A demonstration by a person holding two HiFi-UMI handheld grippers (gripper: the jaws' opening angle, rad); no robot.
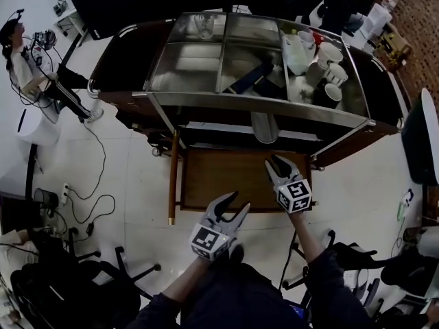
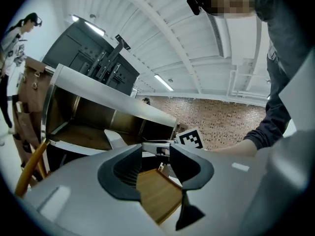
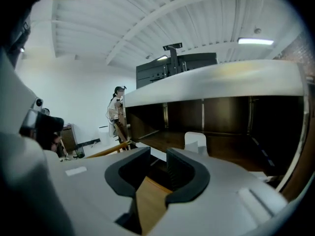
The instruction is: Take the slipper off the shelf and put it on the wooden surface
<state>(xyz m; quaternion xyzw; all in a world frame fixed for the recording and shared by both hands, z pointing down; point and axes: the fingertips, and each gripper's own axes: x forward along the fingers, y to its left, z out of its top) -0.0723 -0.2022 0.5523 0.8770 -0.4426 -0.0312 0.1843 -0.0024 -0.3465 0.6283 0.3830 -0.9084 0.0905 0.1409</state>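
A grey slipper lies on the dark shelf under the steel-topped cart, its toe sticking out over the front edge. Below it a wooden surface juts toward me. My right gripper hovers over that wood's right part, just in front of and below the slipper, open with nothing between its jaws. My left gripper is at the wood's near edge, open and empty. The left gripper view shows the slipper on the shelf beyond the jaws; the right gripper view shows the slipper ahead as well.
The cart's steel top carries white cups, a jug and dark items. A person stands at the far left. Cables trail over the floor. Black chairs crowd the near left, and a dark screen stands at the right.
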